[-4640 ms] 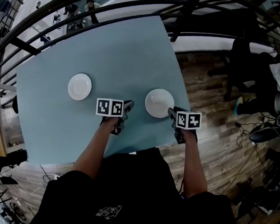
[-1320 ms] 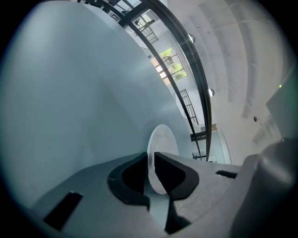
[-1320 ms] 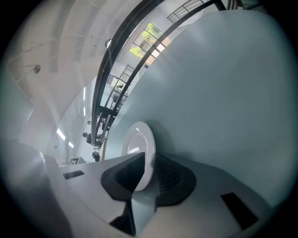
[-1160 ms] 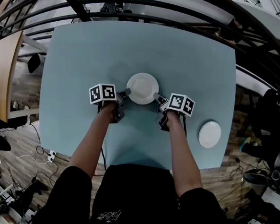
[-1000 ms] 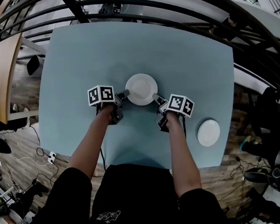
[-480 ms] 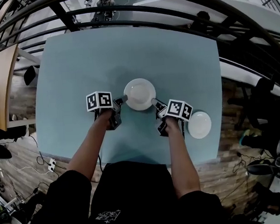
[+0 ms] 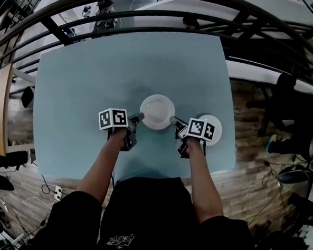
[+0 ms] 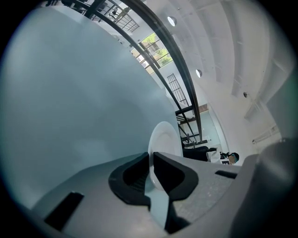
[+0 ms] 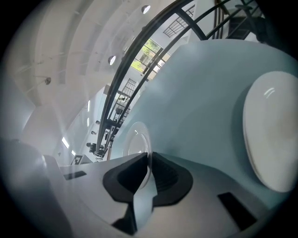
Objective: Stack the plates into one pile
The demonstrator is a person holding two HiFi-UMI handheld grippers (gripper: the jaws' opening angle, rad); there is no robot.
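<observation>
1. While a person holds one pair of tongs in each hand, a white plate (image 7: 157, 111) is carried between the two pairs, over the middle of the blue-grey worktop (image 7: 90, 73).
2. The left tongs (image 7: 139, 116) are closed on the plate's left rim. In the left gripper view, their dark pads (image 8: 132, 174) pinch the thin white edge.
3. The right tongs (image 7: 172, 119) are closed on the plate's right rim. In the right gripper view, the edge of the plate stands clamped between the two pads (image 9: 165, 179).
4. A second white plate (image 7: 214, 122) lies flat on the worktop near its right edge, just beside the right tongs.
5. The left cube (image 7: 113, 118) and the right cube (image 7: 201, 129) ride on the tongs. Both show black-and-white square patterns, not words. The right cube hides part of the second white plate.
6. The person's black shirt (image 7: 151, 212) has a small white print (image 7: 113, 240) that is too small to read.
7. A black railing (image 7: 139, 12) curves round the far side of the worktop, and a wooden floor (image 7: 253, 158) shows to the right.
</observation>
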